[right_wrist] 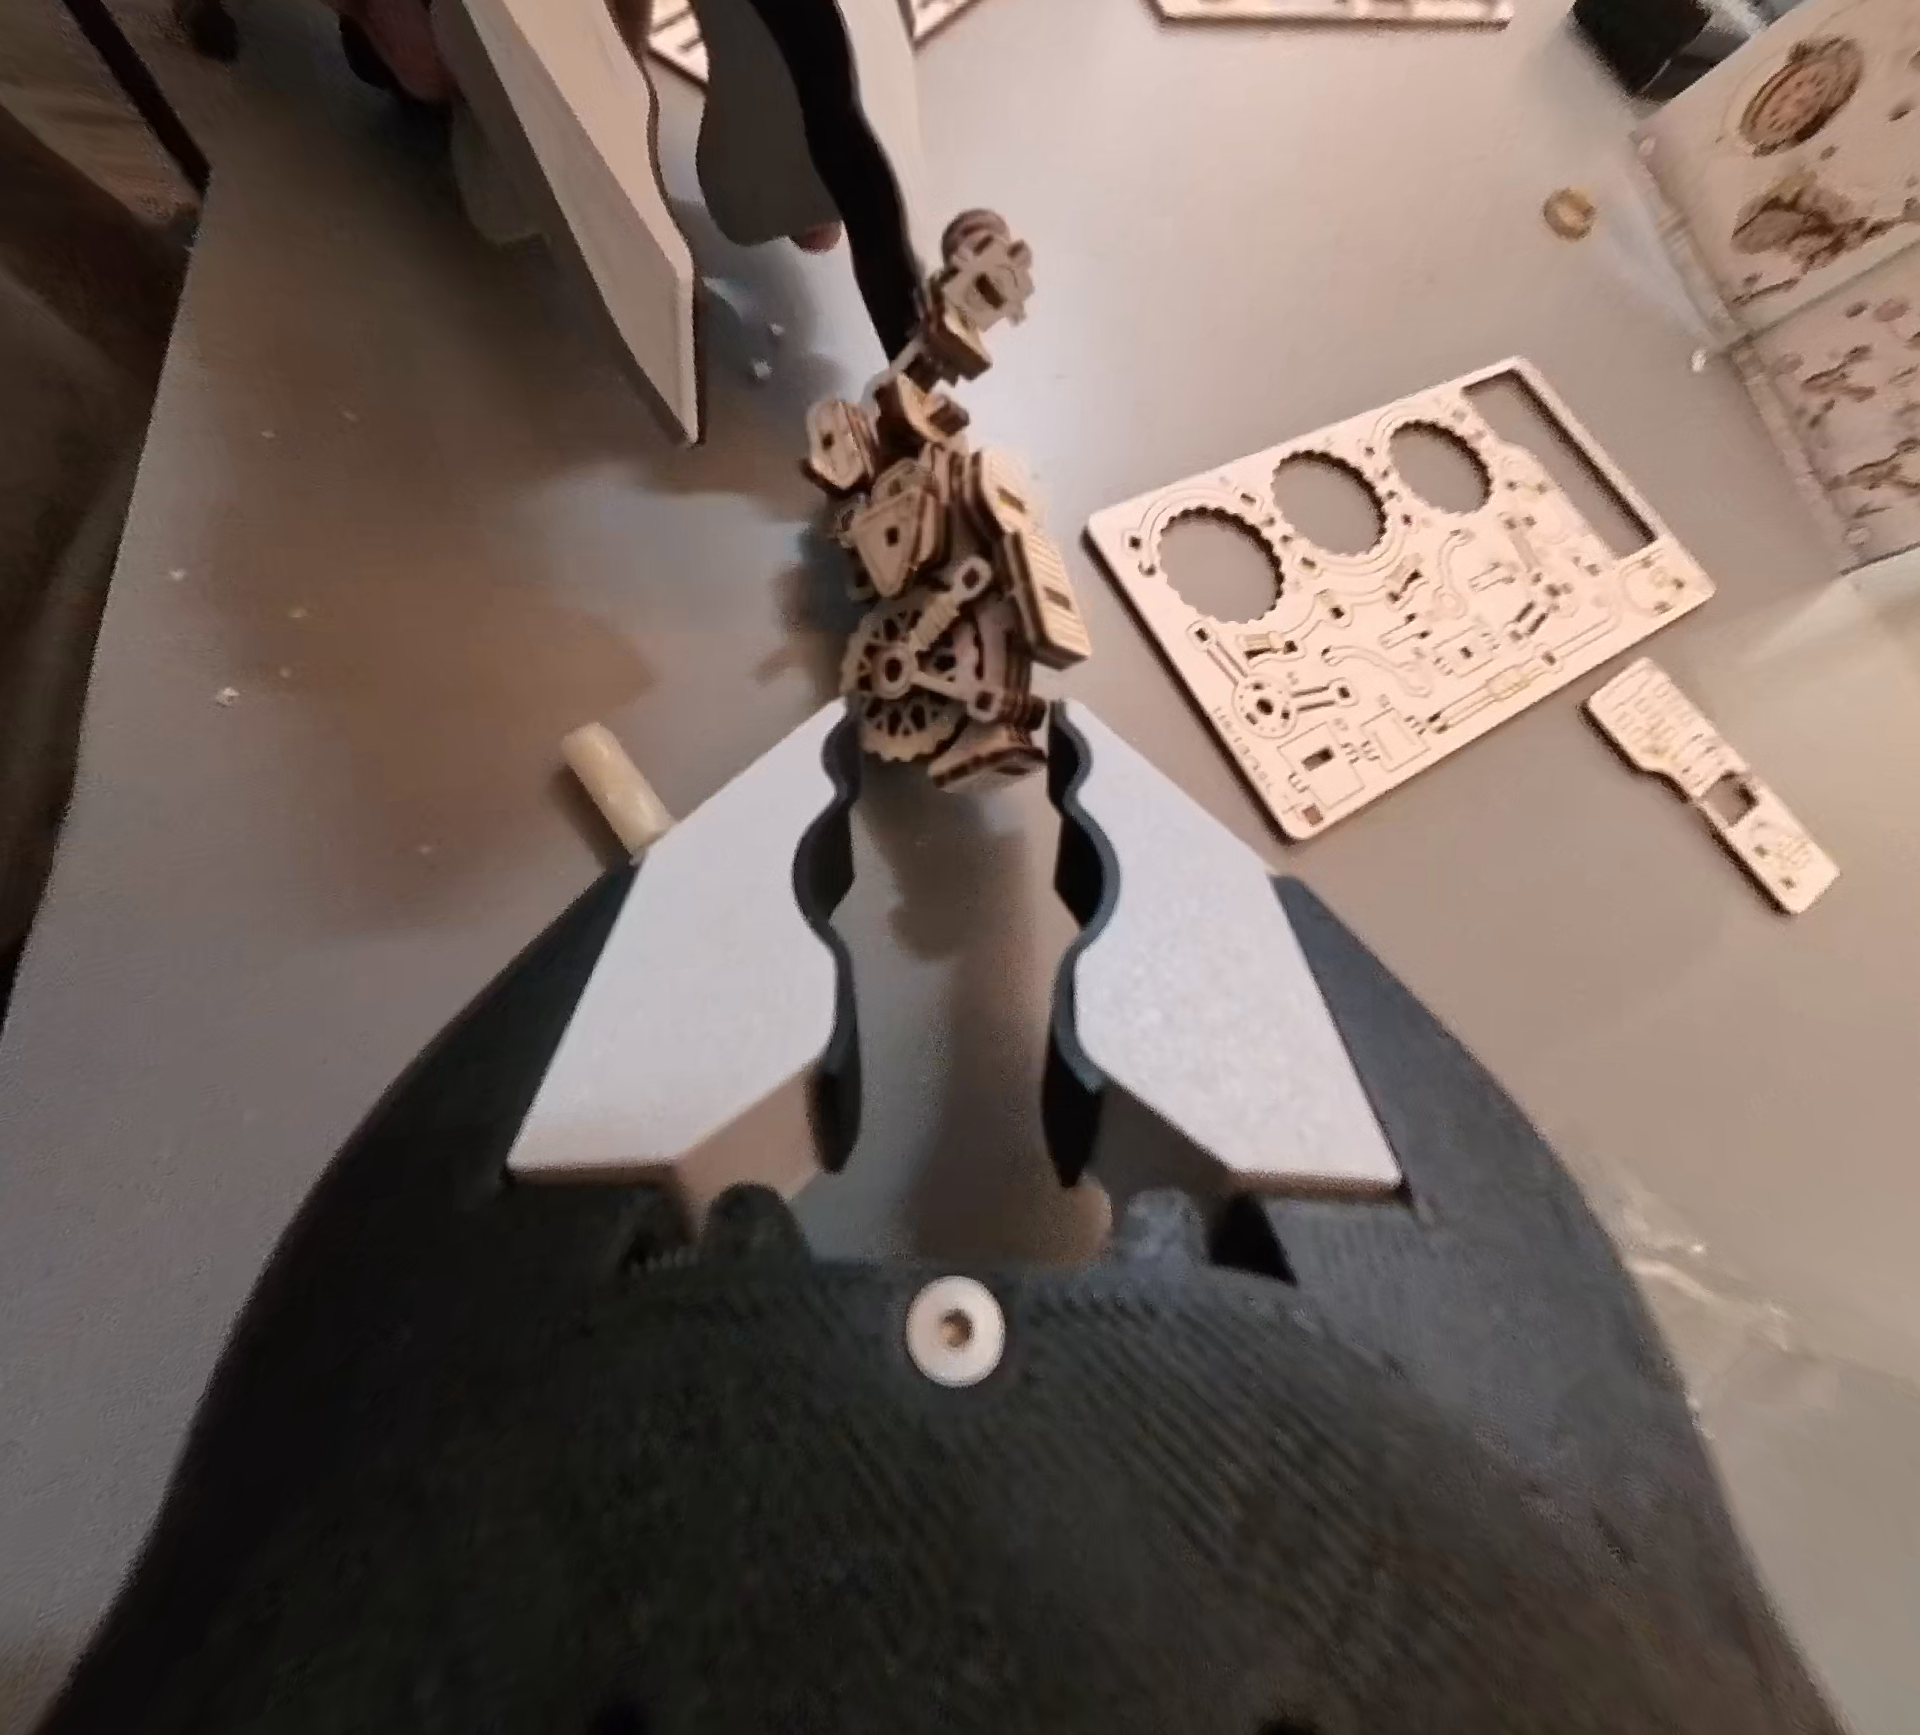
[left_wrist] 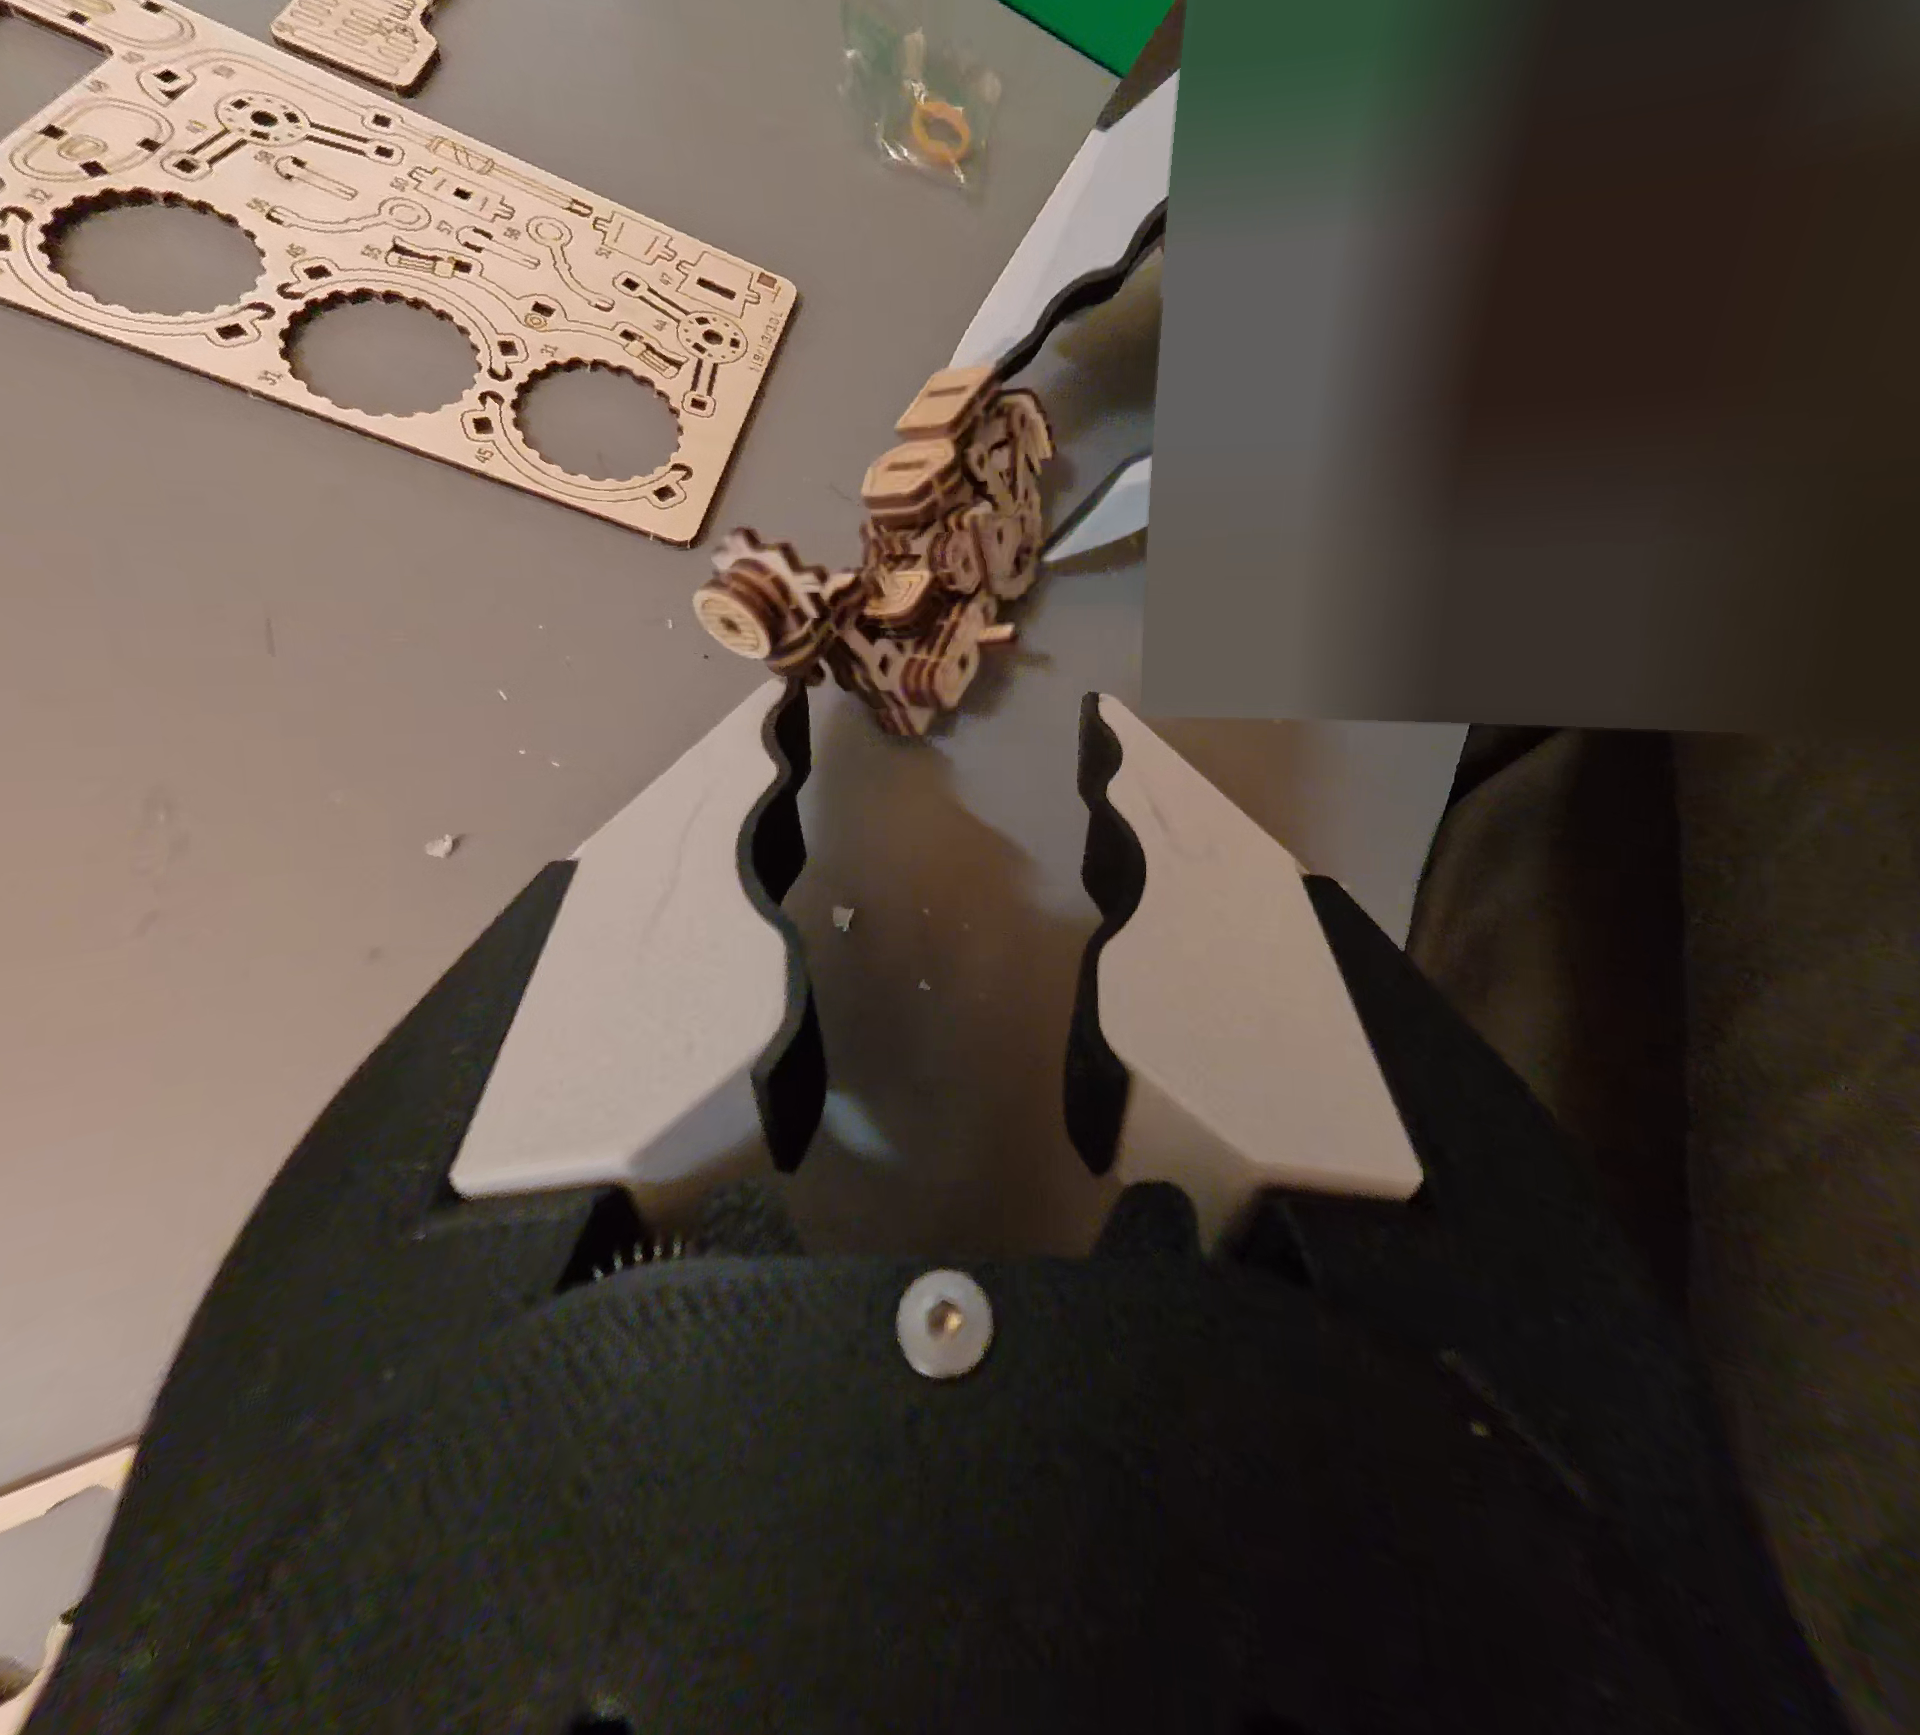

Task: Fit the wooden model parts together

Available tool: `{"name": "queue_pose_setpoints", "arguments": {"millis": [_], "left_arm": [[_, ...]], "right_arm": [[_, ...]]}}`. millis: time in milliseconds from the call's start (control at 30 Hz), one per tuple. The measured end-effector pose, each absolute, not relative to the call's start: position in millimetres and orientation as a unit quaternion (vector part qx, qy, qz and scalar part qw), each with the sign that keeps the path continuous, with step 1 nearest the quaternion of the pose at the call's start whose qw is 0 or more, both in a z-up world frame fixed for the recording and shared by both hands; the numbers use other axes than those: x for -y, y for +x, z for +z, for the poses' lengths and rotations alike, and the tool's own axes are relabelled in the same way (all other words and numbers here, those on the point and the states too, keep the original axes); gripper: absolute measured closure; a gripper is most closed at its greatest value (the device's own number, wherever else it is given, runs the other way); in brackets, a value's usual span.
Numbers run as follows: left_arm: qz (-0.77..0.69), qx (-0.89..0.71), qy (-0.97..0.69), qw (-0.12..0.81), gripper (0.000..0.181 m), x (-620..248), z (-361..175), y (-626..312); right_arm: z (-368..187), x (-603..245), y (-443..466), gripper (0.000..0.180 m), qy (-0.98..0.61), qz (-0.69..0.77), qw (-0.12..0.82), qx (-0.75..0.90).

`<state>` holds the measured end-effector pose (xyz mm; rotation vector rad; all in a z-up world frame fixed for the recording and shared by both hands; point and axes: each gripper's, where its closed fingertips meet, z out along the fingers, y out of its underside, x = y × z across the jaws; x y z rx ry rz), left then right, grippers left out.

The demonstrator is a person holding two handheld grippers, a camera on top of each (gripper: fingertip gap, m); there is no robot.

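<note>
The right gripper pinches the lower, geared end of the wooden model at the very tips of its fingers, holding the half-built assembly up above the grey table. Across from it, the left gripper is spread with nothing between its fingers, its tips just beside the model's other end, where a small round hub sticks out. The step in hand looks like a joint hold: 1 gripper steadies the model while the other comes in to press or take a part. The next move likely calls for closing gently on that hub end without twisting the thin pieces. Farther out lie a punched part sheet with 3 round cut-outs, a small loose panel and a clear bag of small bits. Whether the left fingertip already touches the model I cannot tell; a blurred patch hides the right side of the left wrist view
</note>
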<state>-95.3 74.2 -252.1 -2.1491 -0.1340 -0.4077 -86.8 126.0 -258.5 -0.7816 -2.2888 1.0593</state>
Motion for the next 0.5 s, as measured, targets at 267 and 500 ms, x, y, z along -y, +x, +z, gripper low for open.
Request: {"name": "queue_pose_setpoints", "arguments": {"millis": [267, 500], "left_arm": [[-0.165, 0.057, -0.868, 0.464, 0.139, -74, -250, -97], [-0.17, 0.089, -0.869, 0.457, 0.143, -73, -253, -107]], "right_arm": [[-261, -126, -85, 0.151, -0.306, 0.391, 0.22, 0.84], [-251, -123, -91, 0.157, -0.227, 0.355, 0.323, 0.847]]}}
